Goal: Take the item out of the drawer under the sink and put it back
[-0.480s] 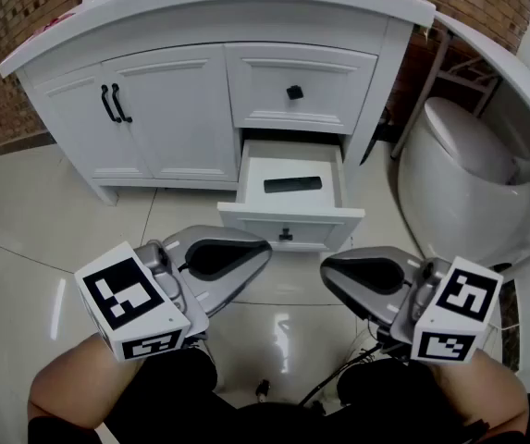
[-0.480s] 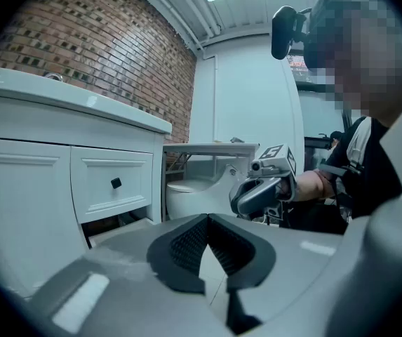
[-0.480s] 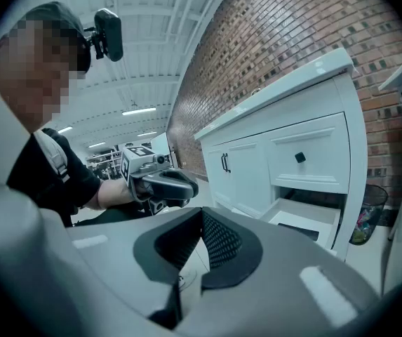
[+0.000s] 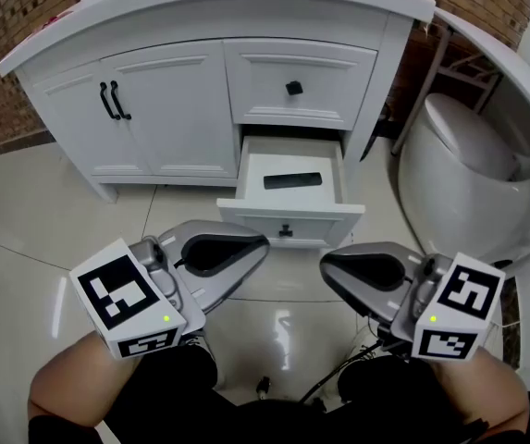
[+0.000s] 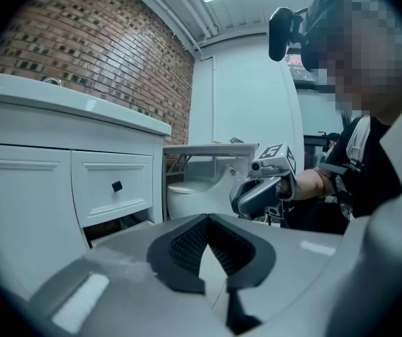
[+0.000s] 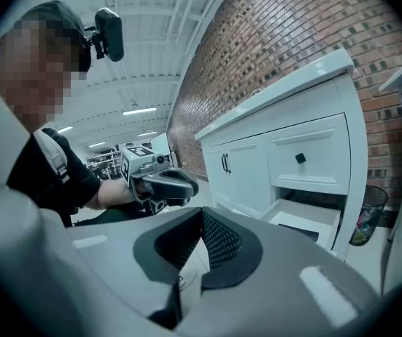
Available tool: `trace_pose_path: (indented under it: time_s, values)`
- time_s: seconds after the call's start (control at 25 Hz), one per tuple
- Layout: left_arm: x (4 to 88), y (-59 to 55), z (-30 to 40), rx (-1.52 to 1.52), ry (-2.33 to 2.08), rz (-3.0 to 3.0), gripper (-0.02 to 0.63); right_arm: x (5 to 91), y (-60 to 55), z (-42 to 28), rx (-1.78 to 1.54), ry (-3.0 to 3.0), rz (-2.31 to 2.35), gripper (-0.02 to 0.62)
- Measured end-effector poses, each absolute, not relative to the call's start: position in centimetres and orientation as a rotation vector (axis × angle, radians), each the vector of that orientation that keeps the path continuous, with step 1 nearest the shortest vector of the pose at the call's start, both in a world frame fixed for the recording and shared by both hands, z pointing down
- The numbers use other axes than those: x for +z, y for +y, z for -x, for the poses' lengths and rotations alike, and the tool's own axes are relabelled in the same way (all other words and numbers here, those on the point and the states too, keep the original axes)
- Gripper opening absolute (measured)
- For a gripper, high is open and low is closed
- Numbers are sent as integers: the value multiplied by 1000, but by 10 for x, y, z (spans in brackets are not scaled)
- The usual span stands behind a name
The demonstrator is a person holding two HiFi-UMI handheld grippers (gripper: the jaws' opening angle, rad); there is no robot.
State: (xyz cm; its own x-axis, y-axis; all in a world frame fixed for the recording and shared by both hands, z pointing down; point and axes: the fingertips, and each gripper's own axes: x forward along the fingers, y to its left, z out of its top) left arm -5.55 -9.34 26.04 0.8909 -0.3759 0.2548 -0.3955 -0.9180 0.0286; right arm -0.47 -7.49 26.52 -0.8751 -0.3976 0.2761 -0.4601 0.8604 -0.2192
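Black flat rectangular item [image 4: 292, 180] lies in the open white drawer [image 4: 288, 218] ahead of the left gripper [image 4: 263, 244] and right gripper [image 4: 325, 263], both closed and empty, so lifting it out seemingly remains.

White vanity cabinet [image 4: 167, 109]: smooth painted finish, satin sheen, matt black handles [image 4: 112, 103]; floor [image 4: 24, 239]: glossy, reflective pale tile; wall [image 4: 6, 17]: rough brick; toilet [image 4: 468, 165]: smooth glazed ceramic; item [image 4: 292, 180] in drawer [image 4: 255, 222]: matt black; left tool [image 4: 263, 245] and right tool [image 4: 324, 263]: smooth grey plastic shells, ribbed black pads [image 5: 186, 248].
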Motion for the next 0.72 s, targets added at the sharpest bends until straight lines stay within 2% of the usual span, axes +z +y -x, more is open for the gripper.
trace_pose_path:
  time_s: [0.6, 0.72]
  values:
    - [233, -146, 69, 372, -796, -3020, 6, 260, -77, 4, 424, -2837, -665, 8]
    - [234, -164, 64, 473, -820, -3068, 6, 257, -76, 4, 426, -2847, -654, 8]
